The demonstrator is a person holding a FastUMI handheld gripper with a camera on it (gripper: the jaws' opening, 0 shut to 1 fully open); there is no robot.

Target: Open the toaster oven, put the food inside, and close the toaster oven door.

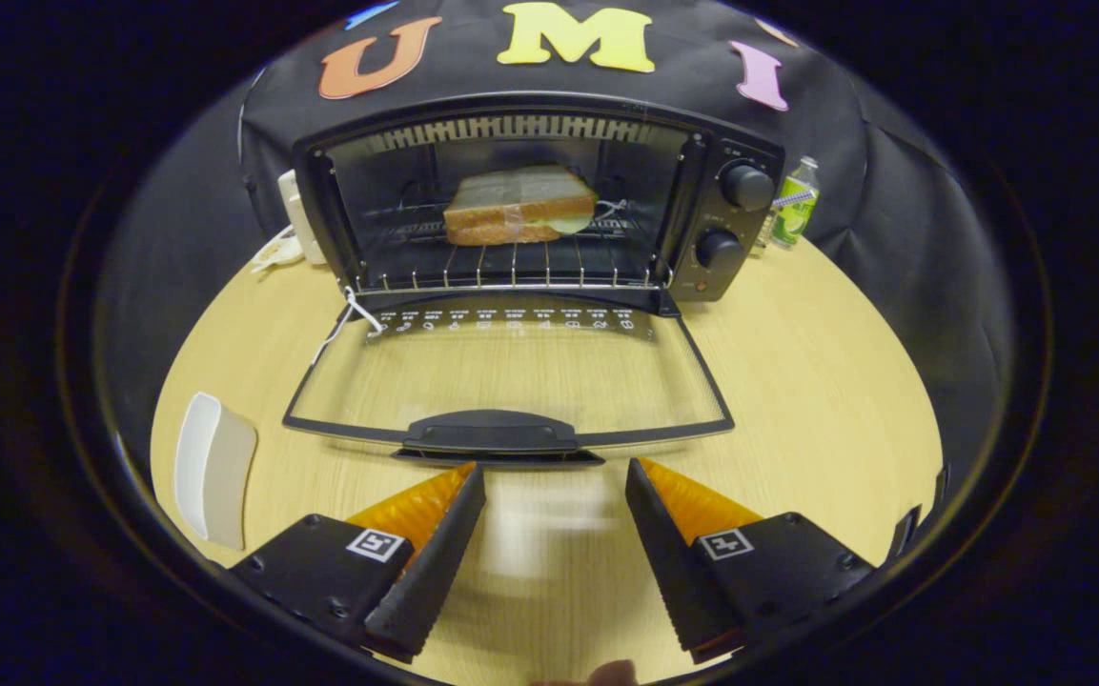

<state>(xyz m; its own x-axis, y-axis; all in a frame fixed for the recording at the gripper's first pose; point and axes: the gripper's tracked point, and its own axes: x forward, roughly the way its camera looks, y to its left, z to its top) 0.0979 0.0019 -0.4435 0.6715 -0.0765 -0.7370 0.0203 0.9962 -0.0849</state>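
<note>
The tongs [556, 469] are held apart and empty above the bench [825, 381]. Just ahead, at twelve o'clock, the door handle [490, 432] of the lowered glass door [511, 367] is seen; it looks rigid, light and smooth, best lifted from under the handle's middle. Beyond, the sandwich [519, 204] rests on the rack [511, 272] inside the toaster oven [744, 229]. A white dish [213, 469] lies at nine o'clock.

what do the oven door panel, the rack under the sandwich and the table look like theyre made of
Door panel: seems clear glass in a dark frame; the table's grain shows through it.
Rack: looks like bare metal wire, thin shiny bars.
Table: pale wood or wood-look laminate, matte, with straight grain lines.
The sandwich lies on the rack; the tongs hang open just short of the door handle.
</note>
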